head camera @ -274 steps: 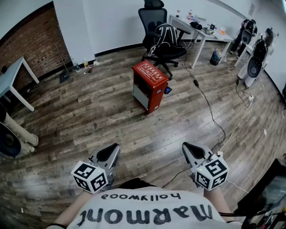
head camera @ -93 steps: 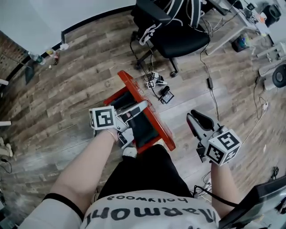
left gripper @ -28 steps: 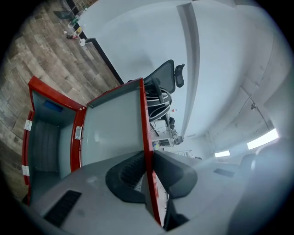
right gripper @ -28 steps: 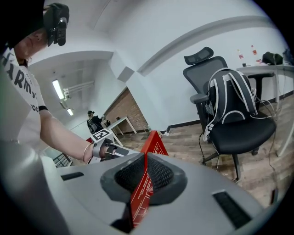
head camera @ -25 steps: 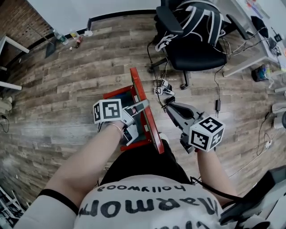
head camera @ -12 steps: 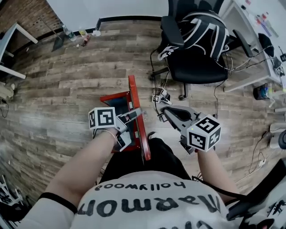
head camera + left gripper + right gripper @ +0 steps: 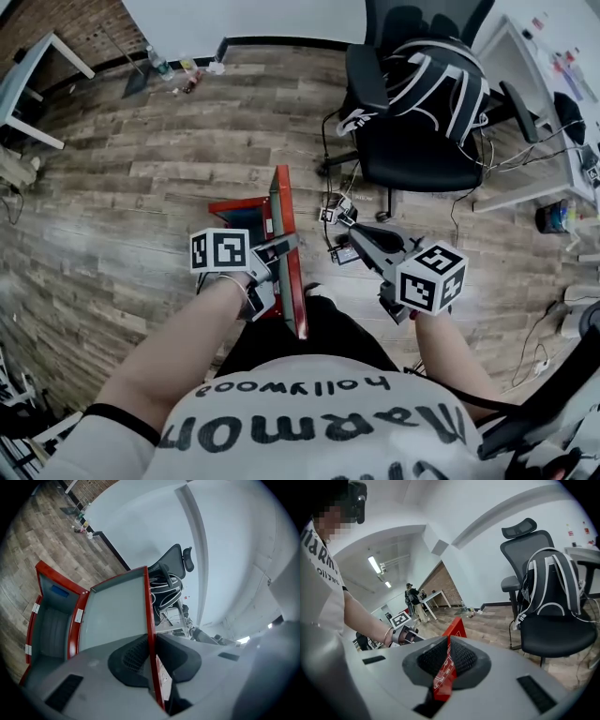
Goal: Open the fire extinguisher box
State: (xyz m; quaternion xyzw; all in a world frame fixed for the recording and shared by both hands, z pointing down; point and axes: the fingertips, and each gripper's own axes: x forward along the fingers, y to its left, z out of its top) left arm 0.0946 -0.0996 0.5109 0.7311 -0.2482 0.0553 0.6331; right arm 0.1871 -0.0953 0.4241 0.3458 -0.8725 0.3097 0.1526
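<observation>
Left gripper [image 7: 150,654] clamps the lid [image 7: 115,616] rim. Right gripper [image 7: 447,660] is near-closed, red in the slot, grip unclear. Lid looks stiff, light and hinged: hold the rim.

Bright, even indoor light, soft shadows. Ceiling strips [image 7: 374,564] glare in right gripper view. Gripper views: heavy fisheye w/ black corners; left gripper [image 7: 151,656] soft near lens. Head view sharp, edges bent.

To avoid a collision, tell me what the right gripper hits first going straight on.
Most likely the box's open red door, which shows dead ahead between the right gripper's slightly parted jaws. The left gripper grips its edge. The distance is hard to judge.
</observation>
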